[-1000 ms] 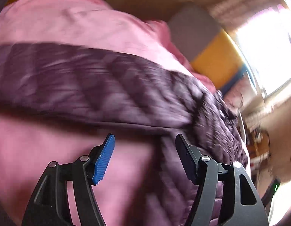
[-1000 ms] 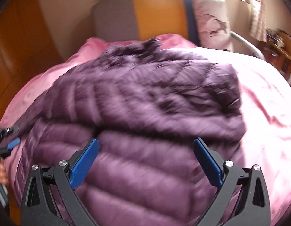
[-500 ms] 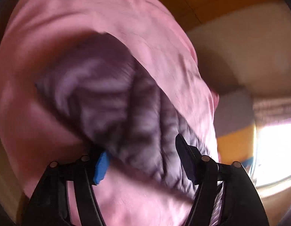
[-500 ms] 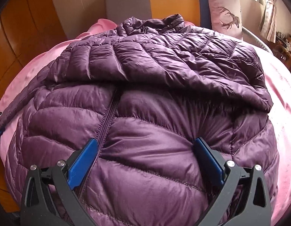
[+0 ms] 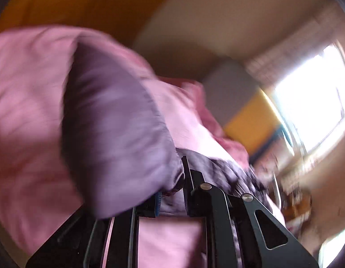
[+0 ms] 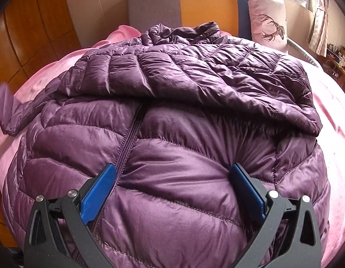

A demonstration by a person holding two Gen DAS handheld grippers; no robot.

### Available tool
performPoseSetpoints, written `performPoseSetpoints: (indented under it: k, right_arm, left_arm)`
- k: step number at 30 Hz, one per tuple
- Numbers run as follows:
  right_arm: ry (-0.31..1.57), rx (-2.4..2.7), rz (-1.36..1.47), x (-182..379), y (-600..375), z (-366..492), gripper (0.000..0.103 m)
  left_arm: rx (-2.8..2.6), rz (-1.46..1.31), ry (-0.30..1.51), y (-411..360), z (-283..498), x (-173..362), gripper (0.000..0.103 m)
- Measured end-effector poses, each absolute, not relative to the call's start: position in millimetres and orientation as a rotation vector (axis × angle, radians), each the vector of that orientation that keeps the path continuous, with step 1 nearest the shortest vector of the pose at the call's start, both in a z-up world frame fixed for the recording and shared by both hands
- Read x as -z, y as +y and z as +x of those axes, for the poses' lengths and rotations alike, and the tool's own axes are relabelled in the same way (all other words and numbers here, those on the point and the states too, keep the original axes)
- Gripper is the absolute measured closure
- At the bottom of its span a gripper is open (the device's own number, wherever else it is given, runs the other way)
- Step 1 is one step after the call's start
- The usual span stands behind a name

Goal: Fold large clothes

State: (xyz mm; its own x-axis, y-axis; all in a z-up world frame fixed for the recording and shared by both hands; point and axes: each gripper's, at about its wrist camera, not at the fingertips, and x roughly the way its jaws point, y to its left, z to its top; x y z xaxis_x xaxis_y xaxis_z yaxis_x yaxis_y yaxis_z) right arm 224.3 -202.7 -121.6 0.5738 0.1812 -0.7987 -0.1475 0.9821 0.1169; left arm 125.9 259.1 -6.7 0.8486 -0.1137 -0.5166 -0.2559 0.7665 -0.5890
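A purple quilted down jacket (image 6: 172, 116) lies front up on a pink bed (image 6: 333, 116), zipper closed, with its right sleeve folded across the chest. My right gripper (image 6: 172, 187) is open and presses down on the jacket's lower front. My left gripper (image 5: 172, 189) is shut on the cuff of the jacket's left sleeve (image 5: 114, 129) and holds it lifted off the bed; the view is blurred. That sleeve end shows at the left edge of the right wrist view (image 6: 5, 109).
A grey, orange and blue headboard (image 6: 194, 4) stands behind the bed, with a deer-print pillow (image 6: 268, 20) against it. Wooden wardrobe panels (image 6: 27, 33) are at left. A window and curtain (image 6: 319, 22) are at right, with cluttered shelves (image 6: 337, 53) below.
My left gripper swung onto the left sleeve, closed on its cuff and lifted it. My right gripper came down onto the jacket's lower front and stayed open.
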Motion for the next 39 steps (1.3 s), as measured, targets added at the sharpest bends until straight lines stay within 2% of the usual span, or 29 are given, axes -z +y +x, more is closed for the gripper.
performPoseSetpoints:
  k: [4,8,13,14,16,18,22,25,32,34,39]
  right_arm:
    - [0.935,-0.199,0.047,121,-204,224,0.002]
    - [0.932,-0.202,0.053,121,-205,224,0.002]
    - [0.934,-0.214,0.071,120,-207,224,0.002]
    - [0.937,-0.217,0.075,120,-208,224,0.002]
    - [0.943,-0.227,0.083,119,-209,226,0.002]
    - [0.949,-0.233,0.088,117,-210,227,0.002]
    - [0.948,-0.240,0.108,111,-211,228,0.002]
    - [0.932,-0.281,0.184,100,-214,231,0.003]
    - [0.937,-0.449,0.368,82,-195,253,0.004]
    - [0.950,-0.511,0.423,80,-184,262,0.005]
    - [0.989,-0.586,0.497,81,-156,282,0.005]
  left_arm:
    - [0.084,-0.557,0.621,176,153,4,0.088]
    - [0.181,-0.431,0.719,105,170,26,0.088]
    - [0.224,-0.291,0.848,49,183,62,0.088]
    - [0.209,-0.262,0.860,42,184,68,0.085]
    - [0.210,-0.232,0.864,35,185,73,0.069]
    - [0.214,-0.214,0.859,31,185,74,0.060]
    - [0.201,-0.170,0.845,28,182,72,0.053]
    - [0.173,-0.141,0.811,24,176,64,0.044]
    - [0.113,-0.089,0.758,27,161,51,0.041]
    - [0.098,-0.079,0.751,28,157,49,0.034]
    - [0.085,-0.083,0.743,35,148,47,0.034]
